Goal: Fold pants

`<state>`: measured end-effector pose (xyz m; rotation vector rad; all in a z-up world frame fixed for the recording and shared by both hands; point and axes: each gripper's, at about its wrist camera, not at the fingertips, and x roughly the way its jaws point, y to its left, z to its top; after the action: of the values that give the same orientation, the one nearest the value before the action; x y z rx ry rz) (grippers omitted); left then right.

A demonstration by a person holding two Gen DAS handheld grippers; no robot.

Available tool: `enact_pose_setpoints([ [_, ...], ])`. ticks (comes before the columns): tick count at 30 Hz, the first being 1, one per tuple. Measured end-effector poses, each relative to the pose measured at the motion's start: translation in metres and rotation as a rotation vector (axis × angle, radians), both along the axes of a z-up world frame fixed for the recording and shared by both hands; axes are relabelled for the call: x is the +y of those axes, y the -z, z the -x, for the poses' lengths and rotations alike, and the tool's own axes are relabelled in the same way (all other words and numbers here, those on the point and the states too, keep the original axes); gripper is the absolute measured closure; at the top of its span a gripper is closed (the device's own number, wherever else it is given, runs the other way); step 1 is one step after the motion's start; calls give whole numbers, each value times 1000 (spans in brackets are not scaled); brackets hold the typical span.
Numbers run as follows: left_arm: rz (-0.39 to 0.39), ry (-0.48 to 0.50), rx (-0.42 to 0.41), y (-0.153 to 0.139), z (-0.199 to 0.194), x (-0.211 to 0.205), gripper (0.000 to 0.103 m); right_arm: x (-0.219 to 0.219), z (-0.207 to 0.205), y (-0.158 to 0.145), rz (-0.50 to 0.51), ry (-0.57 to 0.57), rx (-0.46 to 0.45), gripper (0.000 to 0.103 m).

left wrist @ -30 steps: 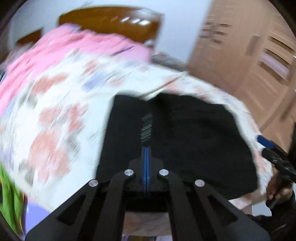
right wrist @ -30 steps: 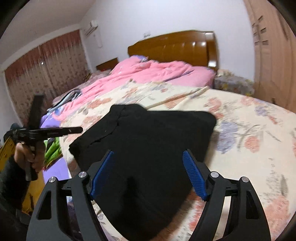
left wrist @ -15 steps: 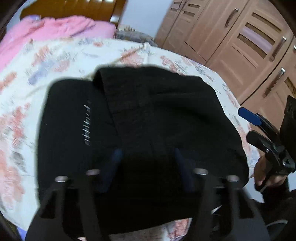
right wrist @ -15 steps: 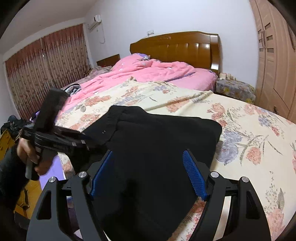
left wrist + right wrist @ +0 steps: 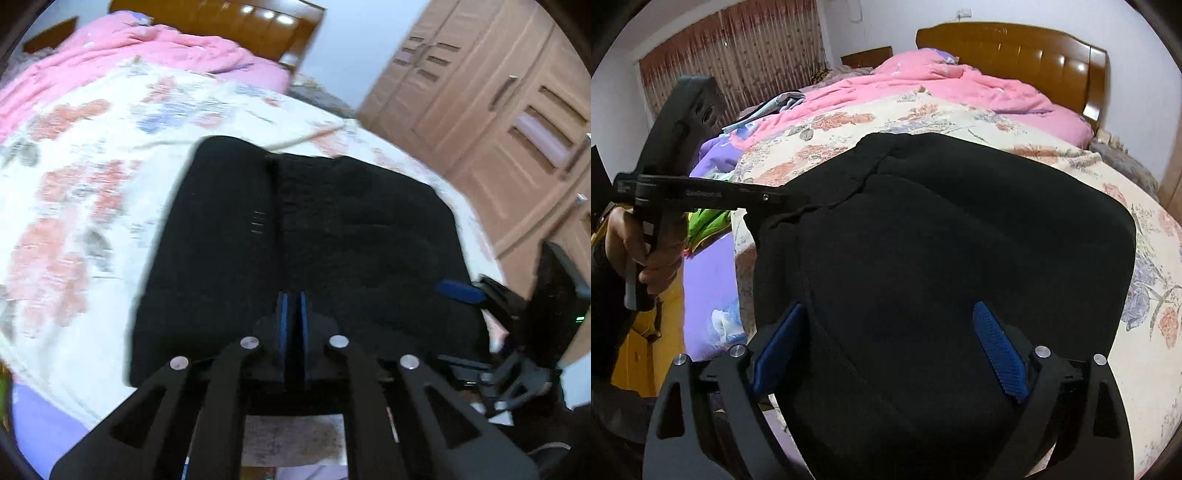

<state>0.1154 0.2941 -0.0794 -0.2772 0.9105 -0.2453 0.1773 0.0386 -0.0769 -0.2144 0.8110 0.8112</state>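
Observation:
The black pants [image 5: 314, 240] lie folded in a squarish stack at the near corner of the floral bed; they also fill the right wrist view [image 5: 942, 240]. My left gripper [image 5: 292, 299] has its blue pads nearly together at the pants' near edge, pinching black cloth. In the right wrist view the left gripper [image 5: 790, 201] reaches into the pants' left edge. My right gripper [image 5: 890, 332] is open, its blue pads spread over the pants' near part; one of its pads shows in the left wrist view [image 5: 458, 290].
A floral sheet [image 5: 92, 177] covers the bed, with a pink quilt [image 5: 942, 85] and wooden headboard [image 5: 1015, 48] behind. Wooden wardrobe doors [image 5: 517, 110] stand to the right. Purple and green cloth [image 5: 709, 258] lies beside the bed at left.
My left gripper opened half a second ago and has closed again on the pants' near edge. The right gripper has stayed open and moved closer over the pants.

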Motion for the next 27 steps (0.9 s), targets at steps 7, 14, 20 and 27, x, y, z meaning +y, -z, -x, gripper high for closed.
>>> enact_pose_setpoints([
  [7, 100, -76, -24, -19, 7, 34, 18, 1, 3, 0, -4, -5, -10, 10],
  [14, 396, -54, 39, -7, -4, 61, 18, 0, 2, 0, -6, -5, -14, 9],
  [20, 375, -17, 10, -18, 2, 39, 13, 0, 2, 0, -13, -8, -12, 8],
  [27, 379, 31, 107, 16, -9, 16, 13, 0, 3, 1, -18, -9, -15, 8],
])
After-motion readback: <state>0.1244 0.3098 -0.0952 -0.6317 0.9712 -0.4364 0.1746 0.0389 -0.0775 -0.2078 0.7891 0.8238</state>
